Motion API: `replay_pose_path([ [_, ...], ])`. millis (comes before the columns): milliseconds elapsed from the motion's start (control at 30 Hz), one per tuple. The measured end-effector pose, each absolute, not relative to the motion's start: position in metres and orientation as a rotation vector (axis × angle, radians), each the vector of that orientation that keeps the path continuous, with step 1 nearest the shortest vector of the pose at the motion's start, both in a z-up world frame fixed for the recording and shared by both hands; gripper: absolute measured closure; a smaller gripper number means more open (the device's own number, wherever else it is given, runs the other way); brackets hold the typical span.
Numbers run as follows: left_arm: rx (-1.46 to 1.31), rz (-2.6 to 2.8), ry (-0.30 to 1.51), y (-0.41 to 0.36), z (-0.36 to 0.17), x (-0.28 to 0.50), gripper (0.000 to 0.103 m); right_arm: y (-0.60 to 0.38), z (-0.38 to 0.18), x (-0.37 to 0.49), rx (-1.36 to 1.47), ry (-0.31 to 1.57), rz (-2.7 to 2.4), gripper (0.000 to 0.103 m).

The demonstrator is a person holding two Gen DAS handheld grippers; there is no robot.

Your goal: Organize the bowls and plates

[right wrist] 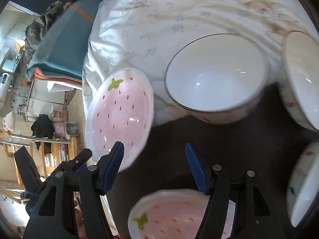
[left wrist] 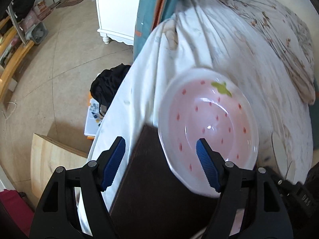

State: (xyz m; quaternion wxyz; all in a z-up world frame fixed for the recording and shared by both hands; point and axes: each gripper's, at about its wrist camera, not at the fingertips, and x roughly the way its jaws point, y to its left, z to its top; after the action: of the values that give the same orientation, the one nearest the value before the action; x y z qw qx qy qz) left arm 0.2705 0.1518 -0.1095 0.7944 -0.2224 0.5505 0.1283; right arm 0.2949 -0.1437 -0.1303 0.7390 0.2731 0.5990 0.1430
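Observation:
A pink strawberry-pattern plate point(left wrist: 207, 123) lies partly on a dark brown mat point(left wrist: 151, 179) and partly on the white bedsheet. My left gripper point(left wrist: 160, 140) hovers open over the plate's left rim. One pad is above the plate's inside and the other is out over the sheet, and neither presses on it. In the right wrist view the same plate point(right wrist: 119, 113) sits left of my open right gripper point(right wrist: 154, 146), which hangs over the bare mat point(right wrist: 199, 135). A second strawberry plate point(right wrist: 169, 217) lies under that gripper's base. Three white bowls stand at centre point(right wrist: 215, 83), far right point(right wrist: 301, 75) and lower right point(right wrist: 305, 183).
A rumpled white floral duvet point(left wrist: 249, 45) covers the bed behind the dishes, with a folded teal blanket point(right wrist: 65, 45) at its edge. Left of the bed on the floor are a black bag point(left wrist: 107, 83), a wooden board point(left wrist: 53, 159) and a white cabinet point(left wrist: 117, 10).

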Motion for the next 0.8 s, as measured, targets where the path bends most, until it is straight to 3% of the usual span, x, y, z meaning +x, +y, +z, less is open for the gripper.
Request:
replay_pose_path([
  [67,-0.493,0.255,1.185,0.158,-0.115,0.283,0.036,-0.140,-0.137,0.301,0.635,1.322,0.306,0.044],
  [100,-0.487,0.248,1.189,0.160,-0.118,0.289,0.042,-0.139,-0.140,0.303,0.663,1.328,0.307,0.055],
  [133,-0.480,0.235,1.198,0.161,-0.121,0.296,0.044,-0.137,-0.144,0.305,0.683,1.335,0.306,0.060],
  [200,-0.479,0.207,1.214,0.161,-0.125,0.307,0.054,-0.134,-0.148,0.309,0.682,1.336,0.290,0.060],
  [333,-0.482,0.208,1.228,0.166,-0.136,0.316,0.056,-0.131,-0.151,0.316,0.684,1.336,0.284,0.063],
  [500,-0.530,0.172,1.232,0.169,-0.144,0.323,0.076,-0.125,-0.159,0.324,0.703,1.344,0.309,0.071],
  [800,-0.535,0.135,1.240,0.162,-0.149,0.322,0.079,-0.113,-0.170,0.330,0.631,1.369,0.318,0.079],
])
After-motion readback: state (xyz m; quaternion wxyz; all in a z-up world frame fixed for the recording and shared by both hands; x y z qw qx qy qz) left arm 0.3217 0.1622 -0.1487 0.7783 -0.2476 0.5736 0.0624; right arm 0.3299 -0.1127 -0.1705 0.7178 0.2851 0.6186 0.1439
